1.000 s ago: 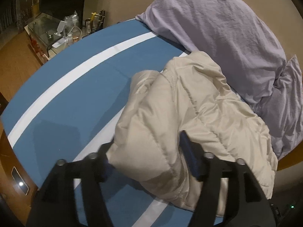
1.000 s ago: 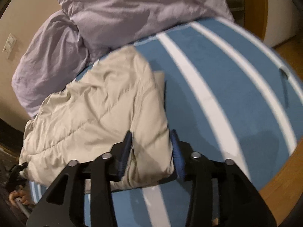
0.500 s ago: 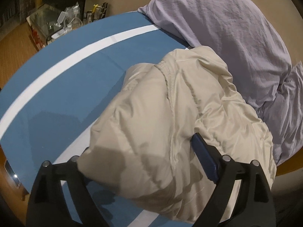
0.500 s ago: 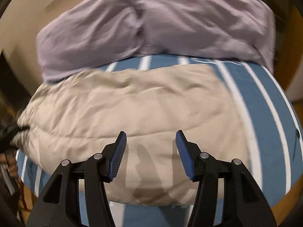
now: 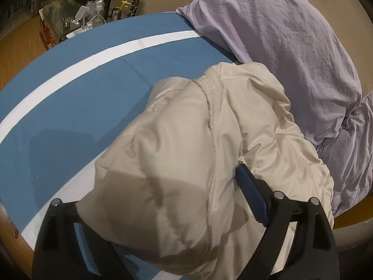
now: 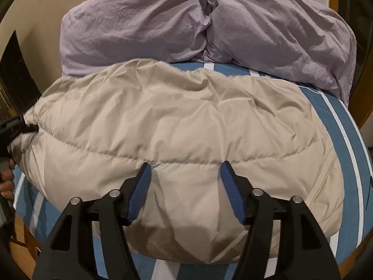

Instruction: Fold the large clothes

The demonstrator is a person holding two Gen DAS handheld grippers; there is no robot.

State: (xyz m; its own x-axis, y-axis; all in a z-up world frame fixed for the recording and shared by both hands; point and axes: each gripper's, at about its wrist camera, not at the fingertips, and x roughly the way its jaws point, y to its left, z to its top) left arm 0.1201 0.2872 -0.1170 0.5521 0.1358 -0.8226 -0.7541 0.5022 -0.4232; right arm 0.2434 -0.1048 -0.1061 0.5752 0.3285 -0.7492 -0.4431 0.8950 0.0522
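Blue-and-white striped bedding (image 6: 349,126) carries the beige puffer jacket (image 6: 186,126), its length running crosswise before the right gripper (image 6: 185,186), fingers apart above it, while the left gripper (image 5: 163,210), spread wide, straddles its end.

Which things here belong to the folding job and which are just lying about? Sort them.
Job: beige puffer jacket, left gripper, right gripper.
Lying about: purple pillows, striped blue bedsheet, cluttered side table.
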